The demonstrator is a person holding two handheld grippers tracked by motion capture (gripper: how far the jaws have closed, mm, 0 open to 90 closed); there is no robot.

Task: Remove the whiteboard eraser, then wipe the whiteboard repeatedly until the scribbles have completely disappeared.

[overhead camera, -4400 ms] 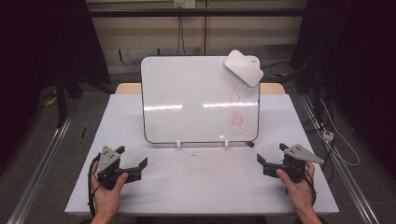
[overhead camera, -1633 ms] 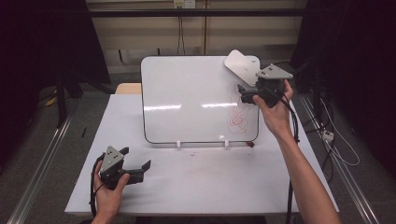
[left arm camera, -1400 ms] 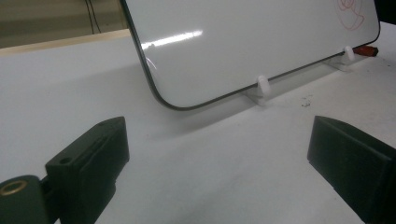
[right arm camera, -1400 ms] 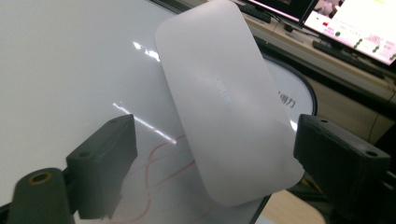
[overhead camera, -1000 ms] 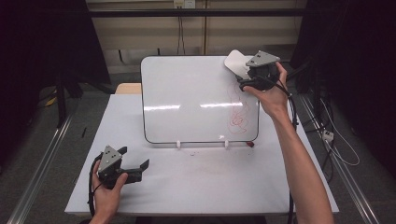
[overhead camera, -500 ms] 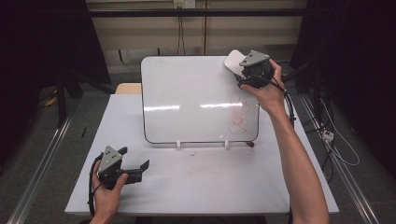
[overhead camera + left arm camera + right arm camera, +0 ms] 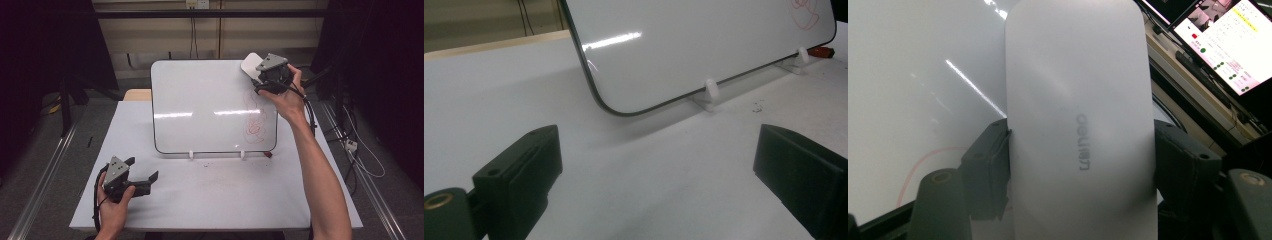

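Right gripper view: right gripper (image 7: 1083,165) clasps the eraser (image 7: 1080,115) at the board's (image 7: 200,100) far right; next, wipe the red scribble (image 7: 255,122). Left gripper (image 7: 145,181) rests released.

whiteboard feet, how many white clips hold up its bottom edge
2. One clip sits left of centre under the whiteboard, the other clip towards the right, near the red scribble. None seems hidden.

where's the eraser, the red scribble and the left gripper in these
eraser (image 7: 1078,120): right gripper view, middle of its white face, between the jaws.
red scribble (image 7: 255,127): high view, dense loops low on the whiteboard's right side.
left gripper (image 7: 145,175): high view, midway between its open jaw tips.
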